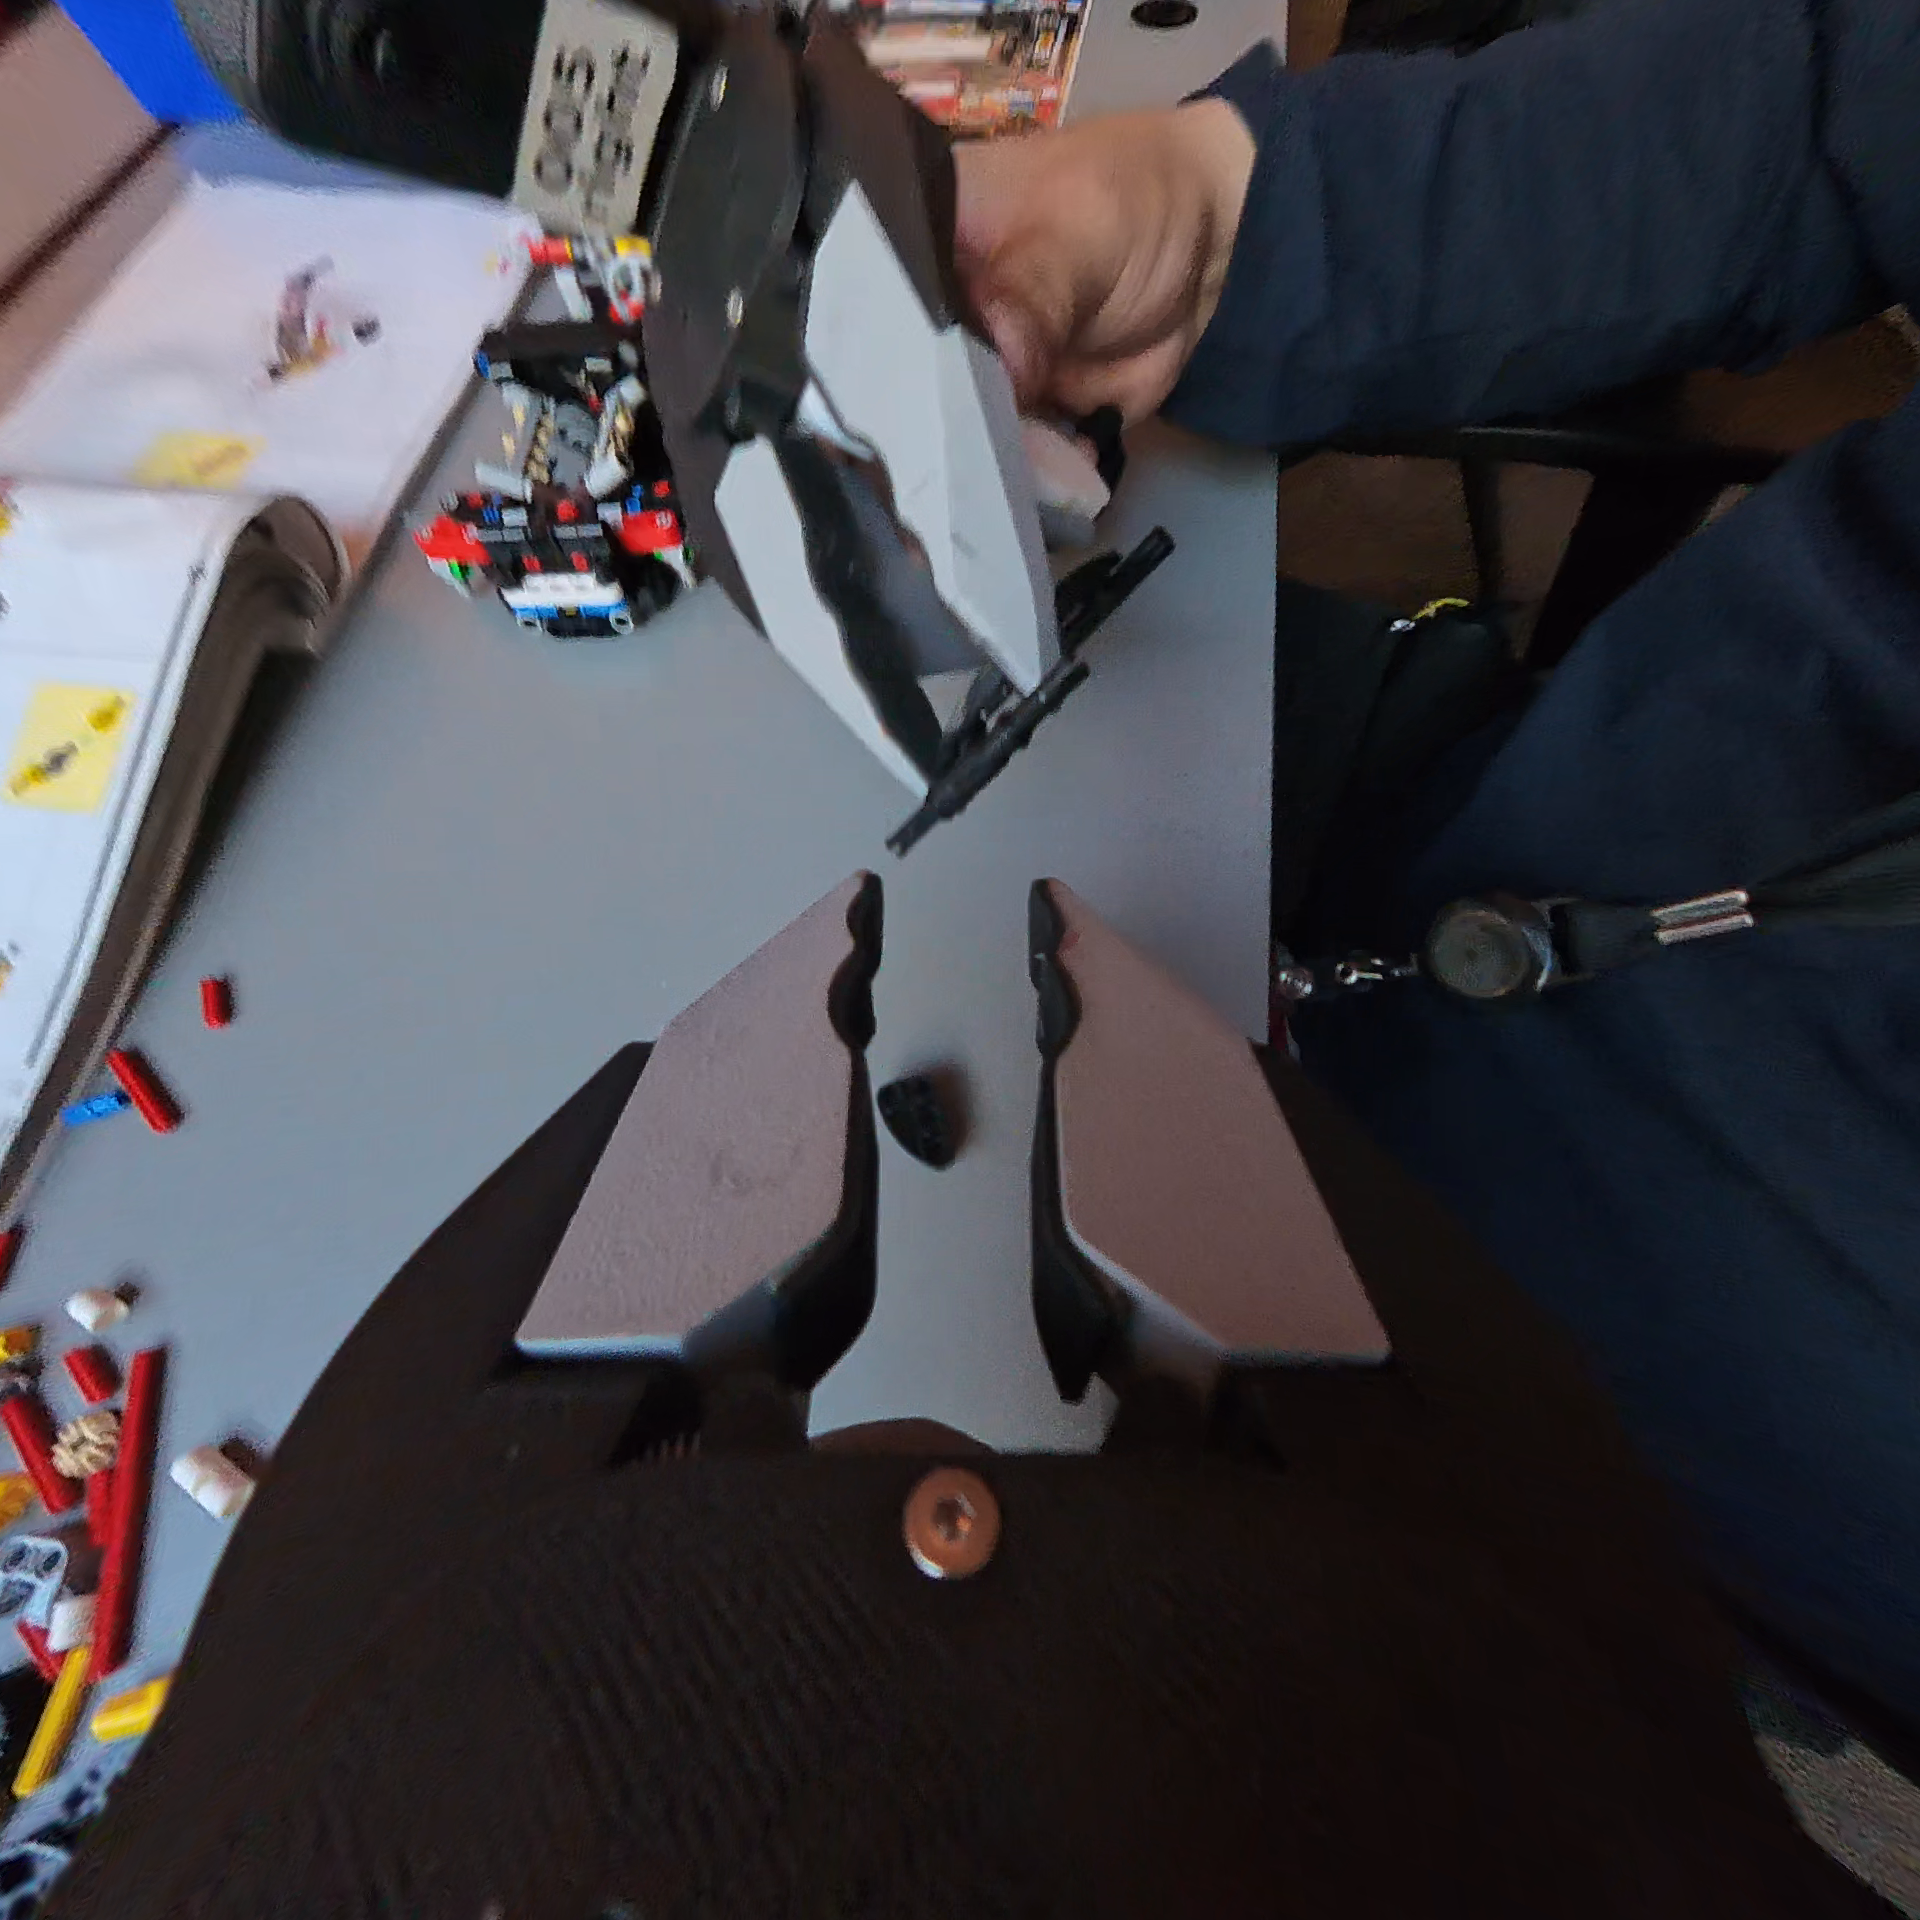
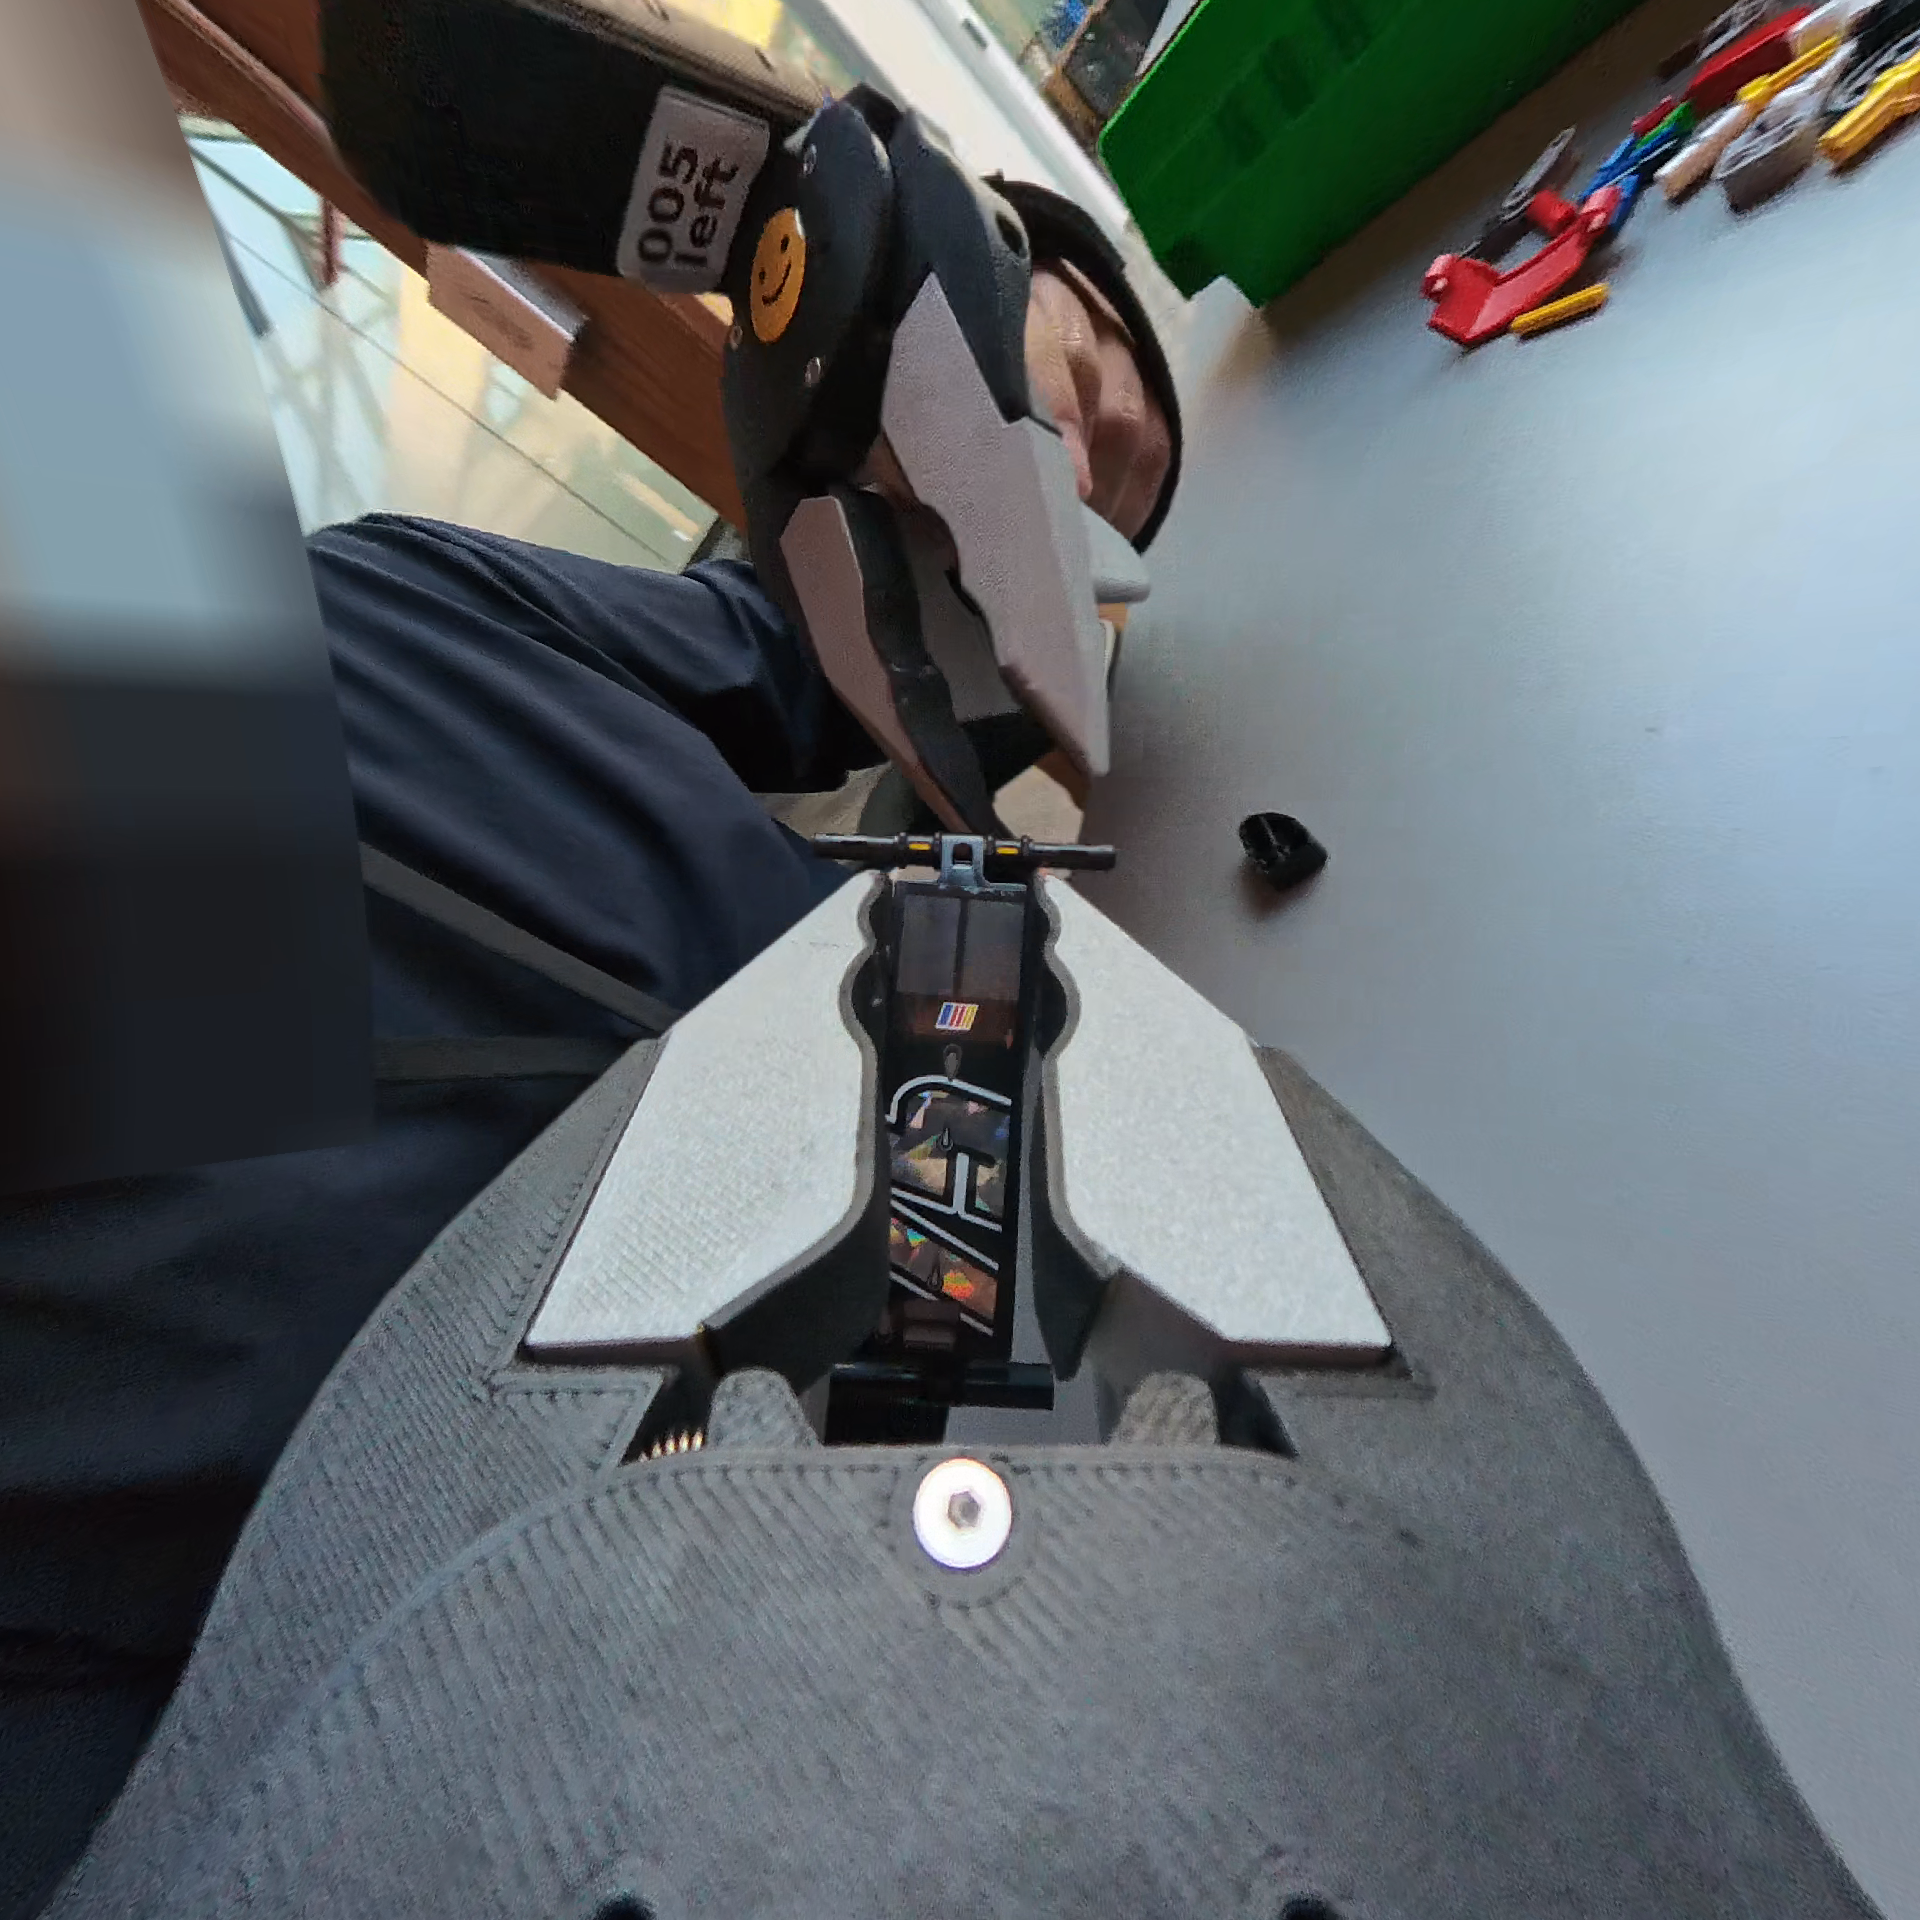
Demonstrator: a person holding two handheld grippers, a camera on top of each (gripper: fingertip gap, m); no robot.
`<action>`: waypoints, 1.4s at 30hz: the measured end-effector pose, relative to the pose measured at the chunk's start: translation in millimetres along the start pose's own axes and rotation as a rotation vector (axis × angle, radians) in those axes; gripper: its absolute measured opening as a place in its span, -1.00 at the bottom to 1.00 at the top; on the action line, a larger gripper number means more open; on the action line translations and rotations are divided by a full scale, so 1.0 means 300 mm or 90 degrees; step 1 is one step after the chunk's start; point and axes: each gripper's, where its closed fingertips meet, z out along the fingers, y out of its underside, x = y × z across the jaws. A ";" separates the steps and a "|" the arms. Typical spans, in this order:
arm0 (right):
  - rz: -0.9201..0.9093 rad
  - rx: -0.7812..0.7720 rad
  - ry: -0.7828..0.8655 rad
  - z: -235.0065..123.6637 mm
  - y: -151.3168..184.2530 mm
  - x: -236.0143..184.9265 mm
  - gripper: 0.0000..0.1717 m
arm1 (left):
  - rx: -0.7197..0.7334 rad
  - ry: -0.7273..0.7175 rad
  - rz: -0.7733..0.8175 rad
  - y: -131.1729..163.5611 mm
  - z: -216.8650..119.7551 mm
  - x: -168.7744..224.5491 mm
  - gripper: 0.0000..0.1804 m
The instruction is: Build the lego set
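My right gripper (image 2: 956, 883) is shut on a long black toy-brick panel (image 2: 951, 1143) with shiny stickers. A black axle (image 2: 961, 854) crosses the panel's front end just past my fingertips. The same gripper (image 1: 940, 743) shows in the left wrist view, tilted down with the black assembly (image 1: 997, 727) above the grey table (image 1: 520, 831). My left gripper (image 1: 956, 894) is open and holds nothing, its tips just short of the axle. A small black wedge-shaped piece (image 1: 925, 1117) lies on the table under its fingers, touching neither. The piece (image 2: 1283, 847) and the left gripper (image 2: 1039, 769) also show in the right wrist view.
A partly built toy car (image 1: 561, 488) stands at the back left beside white booklets (image 1: 208, 343). Loose red, yellow and white bricks (image 1: 145, 1091) lie at the left. A green bin (image 2: 1299, 135) and red parts (image 2: 1507, 281) lie farther off. The table edge (image 1: 1273, 727) is close on the right, by the person's lap. From either gripper's tips it is about 20 centimetres to the partly built toy car (image 1: 561, 488).
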 end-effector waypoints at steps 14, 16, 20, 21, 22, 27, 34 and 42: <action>0.049 0.002 -0.046 0.036 -0.003 0.009 -0.74 | -0.006 -0.039 0.105 0.013 0.037 0.002 -0.95; 0.034 -0.009 0.008 0.028 -0.003 0.050 -0.74 | -0.021 -0.042 0.067 0.035 0.036 -0.017 -0.96; -0.054 -0.025 0.113 -0.003 -0.040 0.085 -0.60 | -0.032 -0.053 -0.005 0.080 0.033 -0.059 -0.97; -0.081 -0.035 0.137 -0.010 -0.051 0.087 -0.58 | -0.031 -0.059 -0.021 0.088 0.032 -0.072 -0.97; -0.106 -0.050 0.161 -0.012 -0.059 0.088 -0.55 | -0.026 -0.062 -0.037 0.091 0.031 -0.083 -0.97; -0.230 -0.211 0.286 0.025 -0.032 0.130 -0.42 | -0.004 -0.085 -0.098 0.096 0.023 -0.131 -0.97; -0.412 -0.330 0.458 0.036 -0.058 0.222 -0.99 | 0.036 -0.085 -0.109 0.092 0.016 -0.132 -0.97; -0.425 -0.366 0.453 0.032 -0.064 0.221 -1.00 | 0.029 -0.075 -0.120 0.111 0.009 -0.128 -0.97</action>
